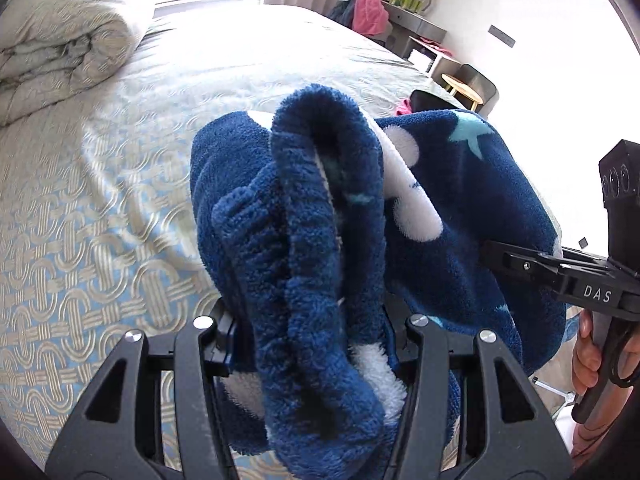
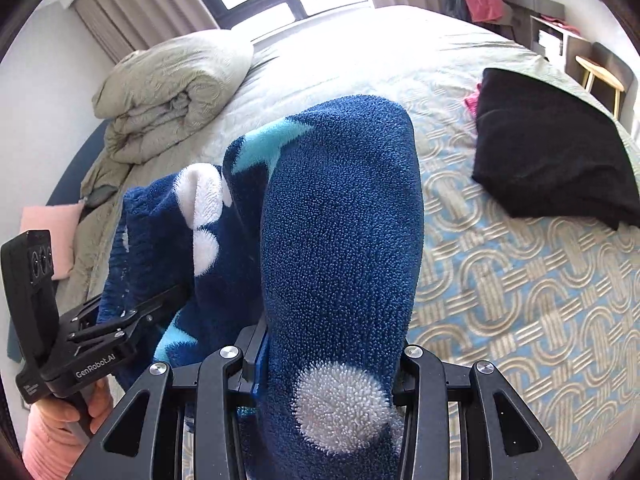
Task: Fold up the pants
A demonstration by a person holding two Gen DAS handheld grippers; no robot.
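The pants (image 1: 460,208) are dark blue fleece with white dots and light blue stars. They hang bunched in the air above the bed, held between both grippers. My left gripper (image 1: 316,336) is shut on a thick bunched fold of them; its fingertips are buried in the fleece. My right gripper (image 2: 324,344) is shut on another part of the pants (image 2: 340,220), which drapes over its jaws. The right gripper also shows at the right of the left wrist view (image 1: 496,254), and the left gripper at the lower left of the right wrist view (image 2: 176,296).
The bed (image 1: 100,240) has a blue and beige patterned cover. A rolled quilt (image 1: 68,28) lies at its far left. A folded black garment (image 2: 548,144) lies on the bed's right side with something pink behind it. A desk, stool and clothes stand beyond the bed.
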